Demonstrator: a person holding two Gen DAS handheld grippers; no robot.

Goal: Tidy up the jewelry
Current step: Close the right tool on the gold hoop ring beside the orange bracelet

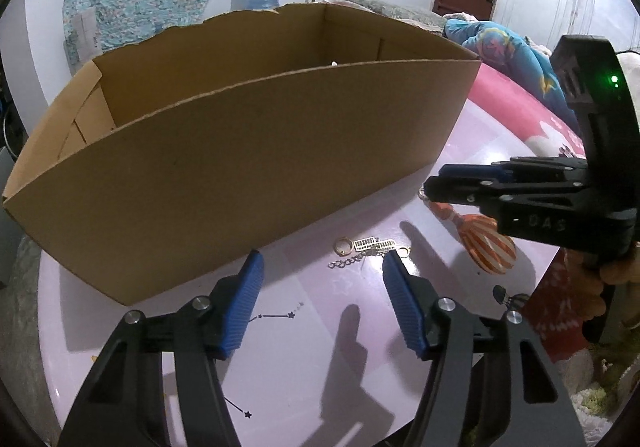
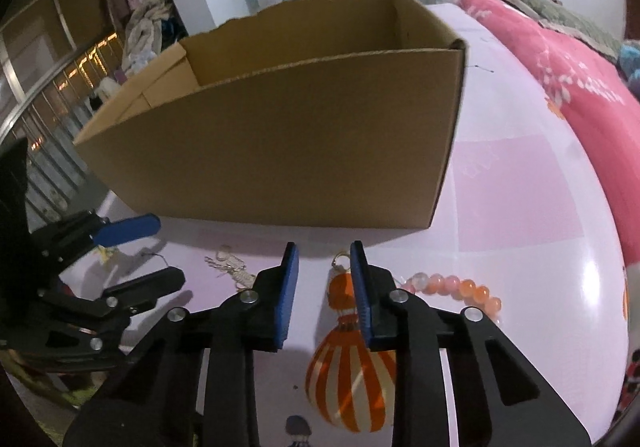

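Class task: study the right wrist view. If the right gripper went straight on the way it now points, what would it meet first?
Probably the orange-and-white striped gourd-shaped ornament: its narrow orange neck lies between the right gripper pads. Beyond stands the brown cardboard box. Depth is unclear, so contact is not certain.

Cardboard box (image 1: 248, 151) matt brown; table (image 1: 304, 359) glossy lilac; bead bracelet (image 2: 456, 285) shiny; pads (image 1: 244, 303) ribbed blue.

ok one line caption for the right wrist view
Right gripper with narrowed jaws over an orange striped pendant, bead bracelet beside it, cardboard box behind.
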